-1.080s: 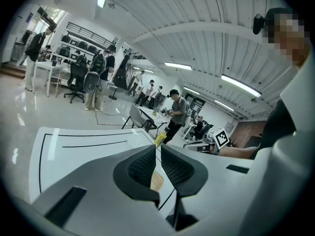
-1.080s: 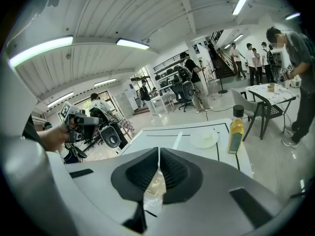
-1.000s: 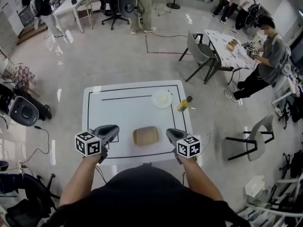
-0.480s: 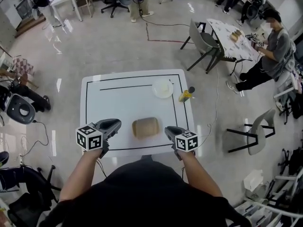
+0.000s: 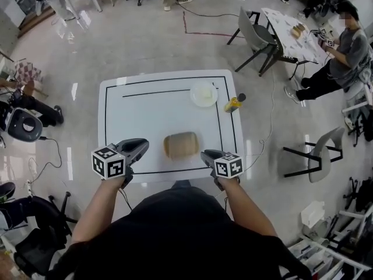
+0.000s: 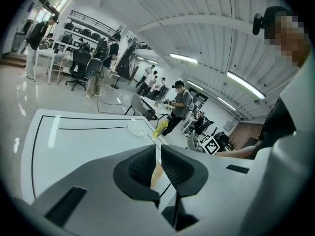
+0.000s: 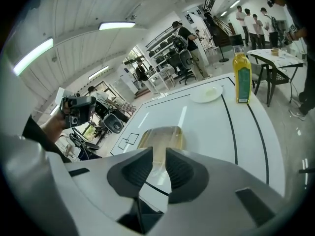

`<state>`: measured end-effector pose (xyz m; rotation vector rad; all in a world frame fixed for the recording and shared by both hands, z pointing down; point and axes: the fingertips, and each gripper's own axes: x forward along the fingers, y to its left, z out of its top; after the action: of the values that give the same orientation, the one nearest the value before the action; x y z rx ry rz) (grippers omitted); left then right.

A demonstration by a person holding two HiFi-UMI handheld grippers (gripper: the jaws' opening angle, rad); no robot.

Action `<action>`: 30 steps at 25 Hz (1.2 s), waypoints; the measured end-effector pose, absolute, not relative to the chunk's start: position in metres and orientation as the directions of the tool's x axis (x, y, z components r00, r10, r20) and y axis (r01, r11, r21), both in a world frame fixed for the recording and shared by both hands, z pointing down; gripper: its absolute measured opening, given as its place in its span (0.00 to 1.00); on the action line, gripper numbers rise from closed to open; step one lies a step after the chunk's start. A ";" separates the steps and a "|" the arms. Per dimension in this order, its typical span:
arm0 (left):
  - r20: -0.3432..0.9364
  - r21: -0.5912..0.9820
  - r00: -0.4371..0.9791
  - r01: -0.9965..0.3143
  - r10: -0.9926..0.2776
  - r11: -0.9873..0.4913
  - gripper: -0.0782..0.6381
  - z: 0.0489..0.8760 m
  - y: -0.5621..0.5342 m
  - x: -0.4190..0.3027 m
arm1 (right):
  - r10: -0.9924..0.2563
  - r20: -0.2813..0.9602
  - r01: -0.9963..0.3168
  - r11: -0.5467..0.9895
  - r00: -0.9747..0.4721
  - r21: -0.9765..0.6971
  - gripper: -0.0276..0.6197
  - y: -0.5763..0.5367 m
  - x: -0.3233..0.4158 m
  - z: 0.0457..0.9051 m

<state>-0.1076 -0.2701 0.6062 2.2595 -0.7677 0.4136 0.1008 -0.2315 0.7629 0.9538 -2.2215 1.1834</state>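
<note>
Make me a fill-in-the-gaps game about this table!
1. The loaf lies on a ____ table.
2. The bottle is ____ in colour.
3. The thing nearest the plate is the ____.
4. Between the left tool and the right tool lies the ____.

Missing words: white; yellow; bottle; loaf.
</note>
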 end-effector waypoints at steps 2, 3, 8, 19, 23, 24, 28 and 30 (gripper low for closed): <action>0.493 0.525 0.772 -0.631 -0.401 -0.571 0.18 0.612 -0.273 -0.106 | -0.349 0.652 -0.737 0.388 -0.673 -0.553 0.19 -0.231 0.097 0.770; 0.496 0.528 0.772 -0.632 -0.397 -0.568 0.18 0.614 -0.274 -0.106 | -0.341 0.652 -0.733 0.384 -0.677 -0.561 0.20 -0.230 0.095 0.773; 0.503 0.536 0.774 -0.628 -0.384 -0.564 0.18 0.621 -0.273 -0.102 | -0.316 0.651 -0.722 0.361 -0.690 -0.590 0.21 -0.223 0.091 0.786; 0.527 0.553 0.772 -0.629 -0.356 -0.546 0.18 0.643 -0.271 -0.100 | -0.255 0.637 -0.684 0.332 -0.728 -0.650 0.28 -0.216 0.078 0.814; 0.531 0.556 0.771 -0.629 -0.350 -0.543 0.18 0.648 -0.271 -0.099 | -0.239 0.631 -0.673 0.326 -0.738 -0.664 0.30 -0.215 0.076 0.823; 0.534 0.556 0.770 -0.631 -0.350 -0.541 0.18 0.649 -0.272 -0.100 | -0.235 0.630 -0.671 0.323 -0.740 -0.667 0.30 -0.216 0.075 0.825; 0.542 0.557 0.765 -0.637 -0.348 -0.533 0.18 0.654 -0.272 -0.103 | -0.223 0.630 -0.667 0.313 -0.744 -0.676 0.30 -0.218 0.074 0.832; 0.546 0.559 0.763 -0.639 -0.346 -0.528 0.18 0.656 -0.272 -0.104 | -0.206 0.631 -0.661 0.313 -0.748 -0.682 0.31 -0.216 0.072 0.836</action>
<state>-0.1041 -0.2719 0.6562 2.1686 -0.7334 0.4762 0.0721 -0.2162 0.8360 0.7686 -2.1555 1.4269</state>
